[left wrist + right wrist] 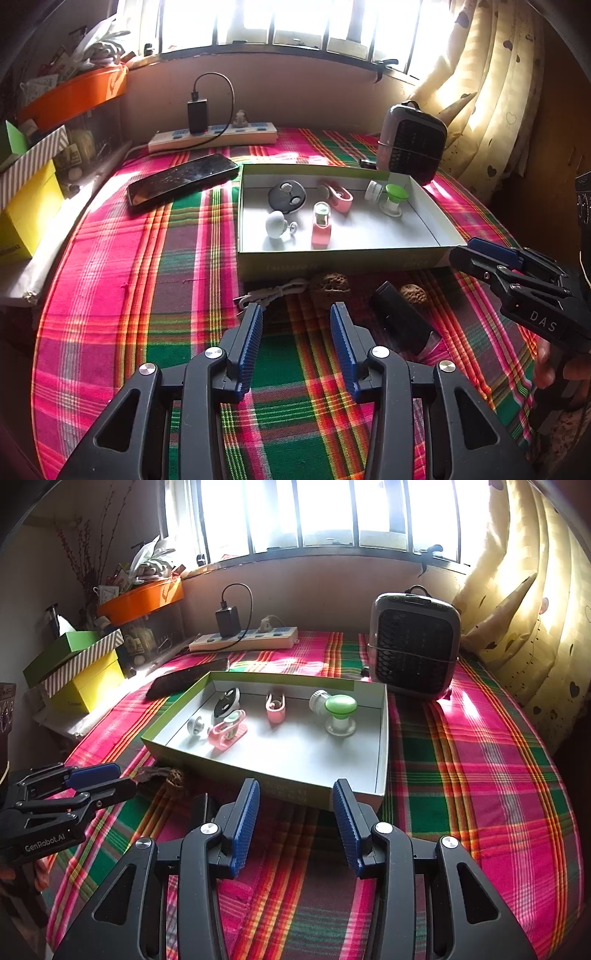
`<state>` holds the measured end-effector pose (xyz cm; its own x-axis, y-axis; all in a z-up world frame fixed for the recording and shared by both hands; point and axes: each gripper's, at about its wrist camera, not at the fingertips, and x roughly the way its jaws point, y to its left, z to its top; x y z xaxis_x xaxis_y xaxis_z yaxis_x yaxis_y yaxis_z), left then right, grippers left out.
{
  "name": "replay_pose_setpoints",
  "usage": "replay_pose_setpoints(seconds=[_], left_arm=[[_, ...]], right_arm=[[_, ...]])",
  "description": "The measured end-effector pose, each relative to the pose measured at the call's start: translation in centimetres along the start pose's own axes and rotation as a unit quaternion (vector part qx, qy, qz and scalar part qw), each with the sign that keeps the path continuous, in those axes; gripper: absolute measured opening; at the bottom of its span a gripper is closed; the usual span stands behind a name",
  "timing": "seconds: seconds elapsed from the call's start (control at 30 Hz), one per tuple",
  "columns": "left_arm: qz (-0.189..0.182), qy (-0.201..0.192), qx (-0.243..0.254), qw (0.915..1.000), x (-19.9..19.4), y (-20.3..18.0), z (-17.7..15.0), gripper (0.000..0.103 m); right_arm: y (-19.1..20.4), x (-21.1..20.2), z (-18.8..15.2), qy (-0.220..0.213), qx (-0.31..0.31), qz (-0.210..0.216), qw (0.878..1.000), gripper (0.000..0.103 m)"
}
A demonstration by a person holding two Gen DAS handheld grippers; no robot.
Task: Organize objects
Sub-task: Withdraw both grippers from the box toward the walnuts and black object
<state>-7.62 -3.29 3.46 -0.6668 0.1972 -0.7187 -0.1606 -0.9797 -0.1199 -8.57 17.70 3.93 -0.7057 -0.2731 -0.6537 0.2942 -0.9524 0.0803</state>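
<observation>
A shallow green-rimmed box sits on the plaid cloth. It holds a black disc, two pink clips, a white knob and a green-topped piece. In front of the box lie two walnuts, a black bar and a pale cord. My left gripper hovers open just short of the cord and nearer walnut, holding nothing. My right gripper stands open and empty at the box's front right corner.
A dark phone lies left of the box, with a power strip and charger behind it. A small heater stands at the back right by the curtain. Yellow and striped boxes line the left edge.
</observation>
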Motion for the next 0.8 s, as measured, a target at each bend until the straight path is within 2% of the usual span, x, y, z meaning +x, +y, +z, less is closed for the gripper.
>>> replay_pose_setpoints(seconds=[0.47, 0.8], left_arm=[[-0.001, 0.026, -0.023, 0.9994, 1.4, 2.3, -1.1, 0.039], [0.002, 0.033, 0.015, 0.9994, 2.8, 2.3, 0.4, 0.04]], right_arm=[[0.7, 1.5, -1.7, 0.037, 0.004, 0.023, 0.999, 0.043], [1.2, 2.1, -1.7, 0.05, -0.006, 0.036, 0.998, 0.047]])
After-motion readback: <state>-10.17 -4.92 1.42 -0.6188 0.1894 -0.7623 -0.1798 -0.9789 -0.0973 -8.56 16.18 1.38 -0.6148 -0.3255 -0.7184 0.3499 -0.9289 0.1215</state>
